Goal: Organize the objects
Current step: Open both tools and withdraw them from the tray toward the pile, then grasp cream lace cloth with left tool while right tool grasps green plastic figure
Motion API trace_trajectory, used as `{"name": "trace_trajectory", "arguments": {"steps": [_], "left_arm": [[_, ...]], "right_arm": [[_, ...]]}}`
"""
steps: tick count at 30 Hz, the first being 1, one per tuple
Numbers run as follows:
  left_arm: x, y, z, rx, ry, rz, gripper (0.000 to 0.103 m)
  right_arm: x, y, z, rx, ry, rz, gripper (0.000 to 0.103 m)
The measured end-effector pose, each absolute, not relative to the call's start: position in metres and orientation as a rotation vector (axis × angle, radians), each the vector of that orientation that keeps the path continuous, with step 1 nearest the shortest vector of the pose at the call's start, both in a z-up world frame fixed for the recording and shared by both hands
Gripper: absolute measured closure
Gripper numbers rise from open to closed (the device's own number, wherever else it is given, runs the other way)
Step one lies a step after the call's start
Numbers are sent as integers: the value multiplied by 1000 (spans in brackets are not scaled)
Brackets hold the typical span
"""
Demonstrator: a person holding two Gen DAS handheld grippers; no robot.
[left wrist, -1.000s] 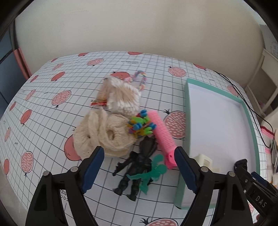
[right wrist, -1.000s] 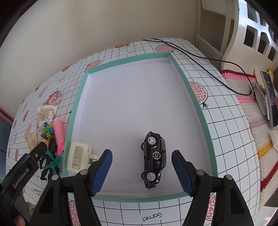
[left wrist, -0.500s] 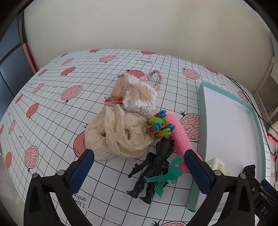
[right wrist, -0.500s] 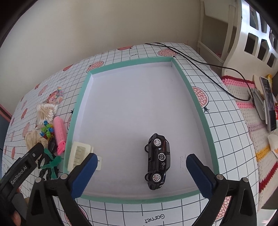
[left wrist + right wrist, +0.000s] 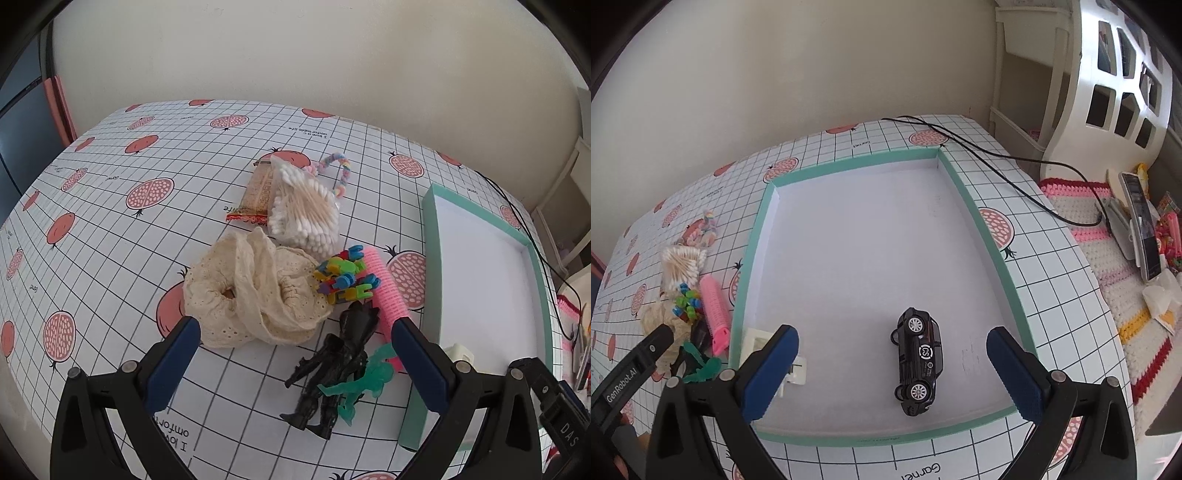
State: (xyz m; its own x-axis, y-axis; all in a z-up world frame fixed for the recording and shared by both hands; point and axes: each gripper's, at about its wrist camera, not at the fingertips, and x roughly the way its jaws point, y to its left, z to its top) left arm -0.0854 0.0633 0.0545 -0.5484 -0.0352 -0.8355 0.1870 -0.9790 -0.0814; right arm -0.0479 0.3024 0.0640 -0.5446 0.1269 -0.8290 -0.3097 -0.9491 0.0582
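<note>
Left wrist view: the left gripper [image 5: 295, 354] hangs wide apart and empty above a black figure [image 5: 332, 365] and a green figure [image 5: 364, 384] lying on the tablecloth [image 5: 122, 229]. Beyond them sit a lace scrunchie [image 5: 251, 291], a swab bag [image 5: 306, 210] and a pink roller [image 5: 386, 291]. The right gripper [image 5: 892, 365] is likewise spread, holding nothing, over the tray [image 5: 990, 243], where a toy car [image 5: 919, 360] lies on its side.

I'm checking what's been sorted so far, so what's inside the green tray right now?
Inside the green tray lie a black toy car on its side and a cream plastic clip at the near left corner. The right hand-held gripper partly covers the clip, so its full shape is hidden.
</note>
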Motion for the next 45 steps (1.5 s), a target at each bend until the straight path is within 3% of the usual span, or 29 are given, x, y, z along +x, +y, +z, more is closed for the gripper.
{"name": "trace_trajectory", "arguments": {"steps": [9,22,30,32,35,45], "left_arm": [[-86,25,60,1371,292,-2619,0],[-88,-44,53,1401,504,-2546,0],[-89,-51,47,1453,539,-2524,0],[-91,-48,45,1478,531,-2534,0],[-95,-41,44,1510,494,-2552,0],[-101,-36,38,1529,462,-2571,0]], "right_arm": [[-58,253,82,-1290,254,2684,0],[-70,176,77,-1491,273,2878,5],[-76,163,63,-1595,346,2858,28],[-78,161,58,-1622,354,2847,42],[-80,159,52,-1654,363,2836,54],[-86,157,40,-1681,369,2794,66]]}}
